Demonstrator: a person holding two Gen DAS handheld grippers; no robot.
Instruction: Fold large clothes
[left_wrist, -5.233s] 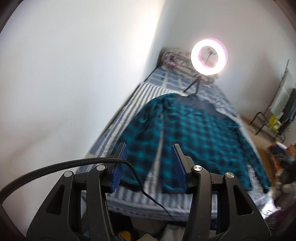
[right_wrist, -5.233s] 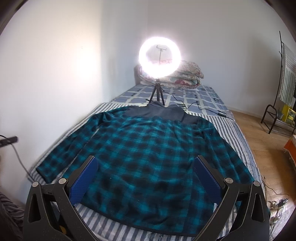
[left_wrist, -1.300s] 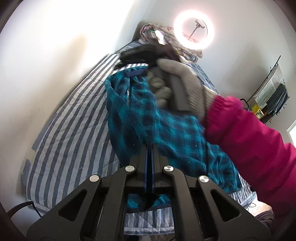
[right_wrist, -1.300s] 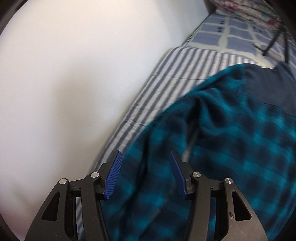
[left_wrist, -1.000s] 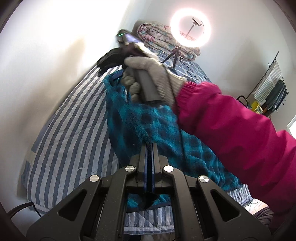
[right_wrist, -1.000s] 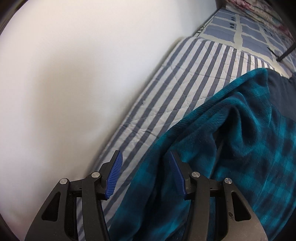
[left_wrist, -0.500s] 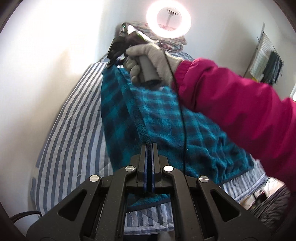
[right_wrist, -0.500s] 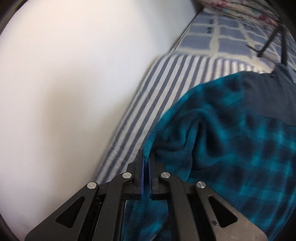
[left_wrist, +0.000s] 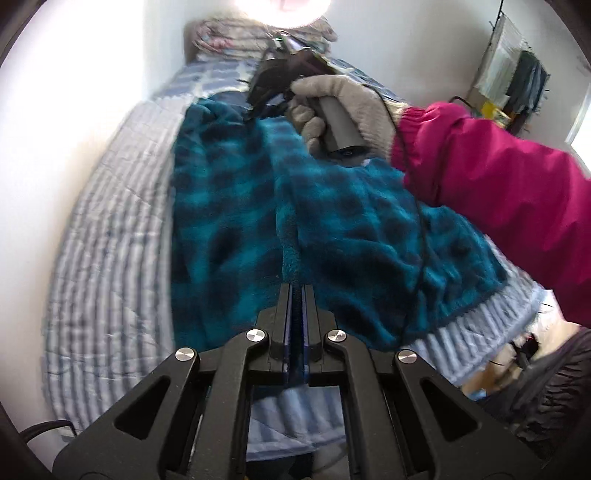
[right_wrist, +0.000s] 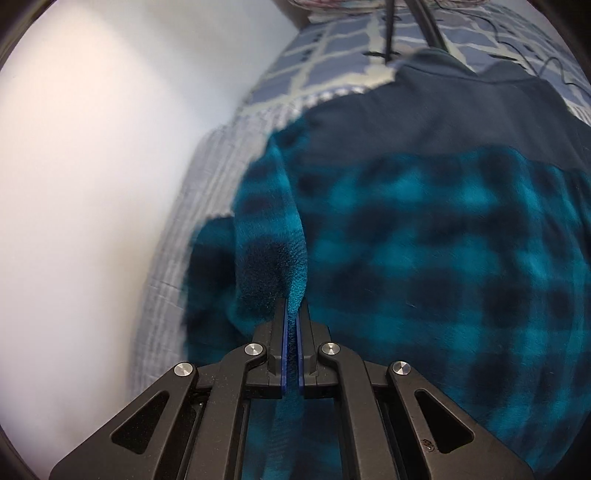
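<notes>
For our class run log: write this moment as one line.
step: folding fleece shirt on bed | left gripper: clamped on shirt | right gripper: clamped on shirt

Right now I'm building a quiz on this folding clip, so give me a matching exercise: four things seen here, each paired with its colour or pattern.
Things:
1. fleece shirt
2. bed cover
3. jacket sleeve
4. knitted glove

Looks:
A. magenta pink
B. pale grey
C. teal and black checks
D. blue and white stripes

Pairs: 1-C, 2-D, 3-A, 4-B
</notes>
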